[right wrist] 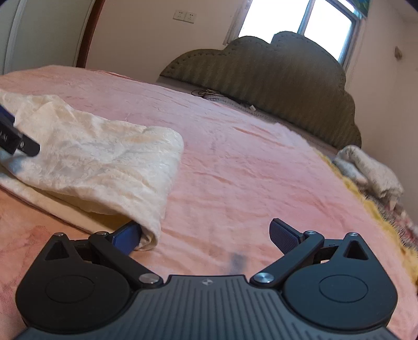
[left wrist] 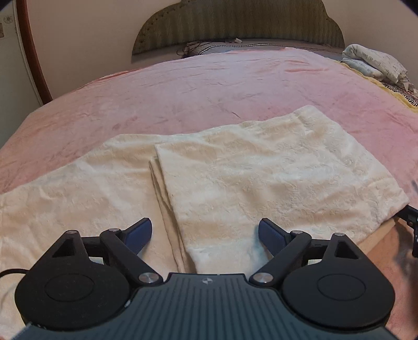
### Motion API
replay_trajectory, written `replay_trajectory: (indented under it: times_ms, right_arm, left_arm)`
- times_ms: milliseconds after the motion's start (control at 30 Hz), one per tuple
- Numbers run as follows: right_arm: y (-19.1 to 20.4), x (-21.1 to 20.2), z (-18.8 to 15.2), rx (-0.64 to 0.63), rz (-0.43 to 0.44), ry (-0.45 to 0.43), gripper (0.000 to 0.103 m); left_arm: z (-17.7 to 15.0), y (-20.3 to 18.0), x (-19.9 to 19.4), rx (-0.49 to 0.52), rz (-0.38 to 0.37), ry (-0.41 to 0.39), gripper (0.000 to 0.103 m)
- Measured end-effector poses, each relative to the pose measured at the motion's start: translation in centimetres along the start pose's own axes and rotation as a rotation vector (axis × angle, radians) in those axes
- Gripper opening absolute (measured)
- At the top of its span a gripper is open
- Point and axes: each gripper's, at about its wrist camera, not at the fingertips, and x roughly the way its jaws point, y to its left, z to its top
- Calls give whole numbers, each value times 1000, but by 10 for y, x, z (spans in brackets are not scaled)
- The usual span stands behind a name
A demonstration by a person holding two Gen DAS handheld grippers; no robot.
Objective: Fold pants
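The left tongs [left wrist: 205, 235] are seen spread wide, with nothing pinched between the blue pads [left wrist: 139, 235]; they are held over the near edge of the cream pants [left wrist: 235, 170], above the spot where the folded-over layer ends. No earlier view is given, so only this wide stance can be told.

The right tongs [right wrist: 206, 238] are likewise spread wide. Their left pad [right wrist: 126, 239] is tucked just under the hanging corner of the pants [right wrist: 99, 162], while the other pad stands apart over the bare blanket; the cloth is not clamped.

The pants are laid on the pink blanket [left wrist: 183, 86] of the bed, close to its near edge. One half is folded over the other, so that a doubled part lies to the right in the left wrist view and a single layer runs out to the left. In the right wrist view the folded end is seen raised and rumpled, and a part of the left tongs shows at the left border [right wrist: 15, 141], against the cloth.

Farther off, an olive padded headboard [left wrist: 235, 23] is set against the wall. A bundle of white printed cloth [left wrist: 373, 62] lies at the far right side of the bed. A bright window [right wrist: 300, 18] is seen above the headboard in the right wrist view.
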Motion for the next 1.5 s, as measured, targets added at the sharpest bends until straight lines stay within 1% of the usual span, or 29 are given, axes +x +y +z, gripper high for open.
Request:
replay_trajectory:
  times_ms: [100,133,200,233,300,367,433,500,533,567,600,667,700,767,800,867,933,1000,1033,1067,1100,1133,1167,1200,1233,1300,1367,1433,1500]
  right_arm:
    - [-35,12,-7,280,132,107,103]
    - [-42,12,-8,326,166,128,103]
    - [-47,-2,-2,312,185,131,103]
    - [-47,-13,3,275,177,106,103]
    - [-49,-36,17,225,194,9,103]
    - [-47,-48,34,234,251,-73,103]
    - [-35,-45,46,219,338,-126,103]
    - [-11,-29,53,166,379,-107,85]
    - [-2,-20,53,152,407,-89,62]
    - [4,-12,51,155,441,-68,44]
    - [7,-3,49,163,466,-38,41]
    - [12,14,39,148,454,38,39]
    - [12,22,33,144,431,76,39]
    - [1,19,31,232,447,77,40]
    - [0,11,34,240,440,59,41]
    - [4,-2,43,197,417,8,41]
    - [9,0,52,162,408,-10,41]
    - [10,18,51,172,414,32,41]
    - [12,32,48,186,415,87,41]
    - [10,41,43,204,426,107,41]
    - [8,40,43,232,429,92,41]
    - [6,37,45,252,422,94,42]
    - [7,29,48,252,415,66,42]
    - [9,20,51,235,414,34,43]
    - [12,12,54,209,417,11,46]
    - [22,5,60,184,432,-9,50]
    - [32,8,60,177,472,3,51]
    - [45,16,56,159,483,35,51]
    - [54,22,49,150,474,52,55]
  left_arm:
    - [0,4,2,-3,4,-7,92]
    - [-1,5,3,-4,3,-8,92]
    - [-1,6,3,-4,1,-10,94]
    - [0,6,4,-4,2,-12,97]
    - [-1,4,5,-5,14,-17,100]
    - [-3,0,4,0,27,-29,100]
    - [-4,-3,2,11,39,-38,102]
    - [-5,-3,1,20,44,-41,103]
    - [-5,-2,2,18,44,-41,103]
    - [-5,-1,2,13,41,-40,103]
    - [-5,0,2,10,38,-41,103]
    - [-4,1,1,8,31,-41,103]
    - [-2,3,-2,5,29,-45,98]
    - [2,6,-12,-1,22,-96,97]
    - [7,7,-17,-6,20,-124,97]
    - [19,11,-18,-26,12,-151,98]
    - [35,15,-9,-57,2,-130,98]
    - [47,19,12,-80,21,-95,98]
    - [50,19,24,-71,40,-54,95]
    - [52,19,35,-61,67,0,90]
    - [53,22,40,-69,74,31,80]
    - [51,25,37,-87,57,20,83]
    - [47,28,29,-106,42,-2,83]
    - [44,31,21,-122,35,-21,86]
    - [40,32,14,-130,33,-40,92]
    - [32,32,1,-139,61,-60,97]
    - [22,31,-6,-151,74,-65,99]
    - [14,29,-2,-142,53,-32,102]
    - [8,28,9,-135,43,30,103]
